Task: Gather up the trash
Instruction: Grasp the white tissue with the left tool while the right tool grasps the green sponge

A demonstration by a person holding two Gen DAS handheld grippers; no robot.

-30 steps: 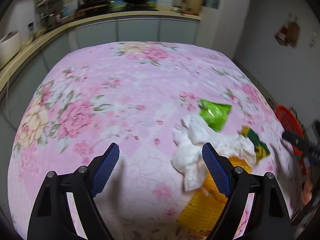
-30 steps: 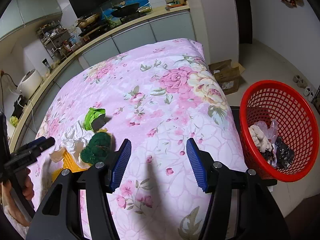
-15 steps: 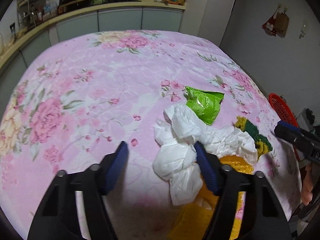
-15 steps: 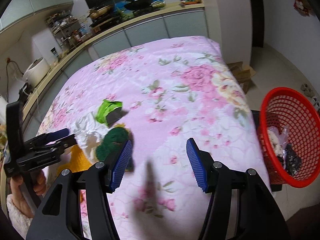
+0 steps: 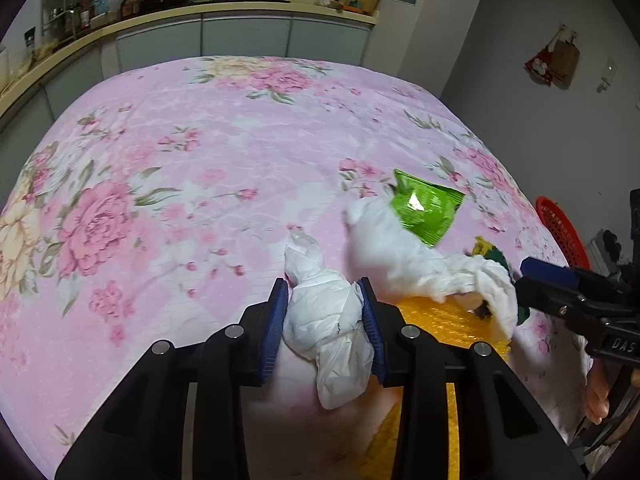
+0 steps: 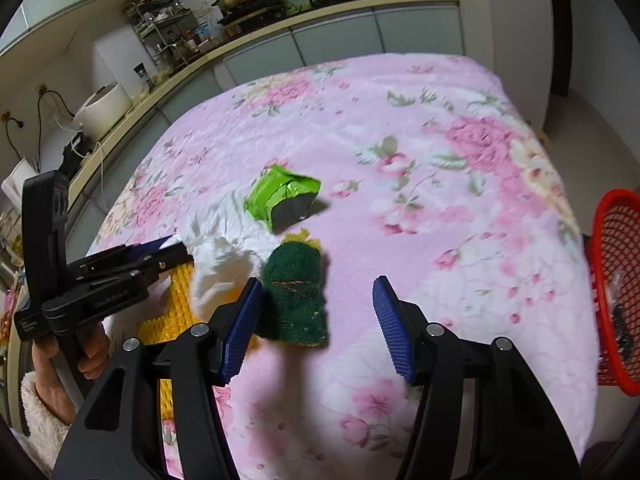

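Both wrist views look steeply down onto the table (image 5: 168, 184) toward the kitchen counter (image 6: 280, 36), close above the crumpled paper (image 5: 332, 320). Both views include that paper and the green wrapper (image 6: 280, 200).

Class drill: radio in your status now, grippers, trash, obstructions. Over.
Left gripper just closing, pads on white crumpled bag. Right gripper open by green scouring pad. Nothing blocking.

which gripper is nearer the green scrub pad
Right. The right gripper is open with the green scrub pad between its fingers; the left gripper sits farther off, shut on the white crumpled paper.
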